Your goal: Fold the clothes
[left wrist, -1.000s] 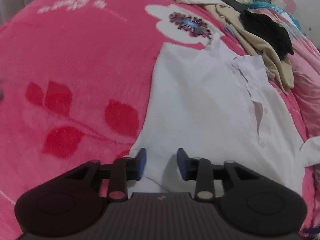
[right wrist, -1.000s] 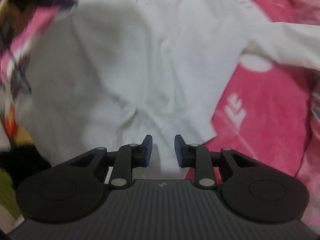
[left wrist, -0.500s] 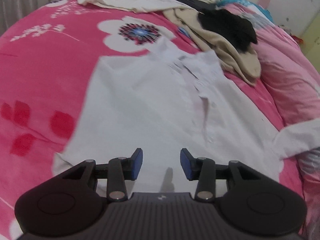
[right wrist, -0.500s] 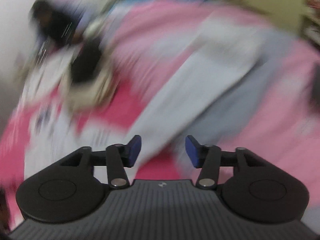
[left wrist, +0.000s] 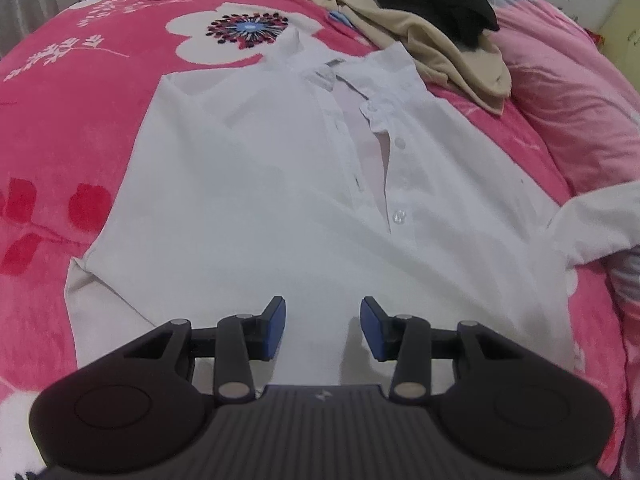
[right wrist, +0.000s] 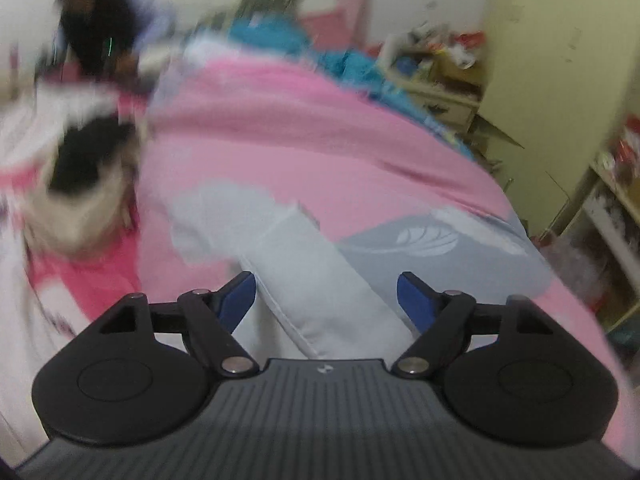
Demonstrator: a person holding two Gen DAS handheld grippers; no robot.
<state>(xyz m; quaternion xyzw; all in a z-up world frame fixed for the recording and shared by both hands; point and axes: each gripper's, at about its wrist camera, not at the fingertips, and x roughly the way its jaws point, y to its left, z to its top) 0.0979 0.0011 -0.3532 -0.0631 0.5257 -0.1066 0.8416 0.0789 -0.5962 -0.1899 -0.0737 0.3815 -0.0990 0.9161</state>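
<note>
I am seeing my right gripper [right wrist: 326, 296], swung off the body of the white shirt [left wrist: 280, 200] within the last second, now spreading wide around its sleeve [right wrist: 320, 280] out to the right on the bed [left wrist: 80, 100]. My left gripper [left wrist: 322, 328] is hovering half-open above the near hem; a sleeve fold looks likely.

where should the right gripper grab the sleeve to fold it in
Grip the sleeve near its cuff end, the far tip lying on the pink quilt. The right gripper is open and already straddles it, so come straight down from above; it lies flat, its seamed edge easy to pinch.
</note>
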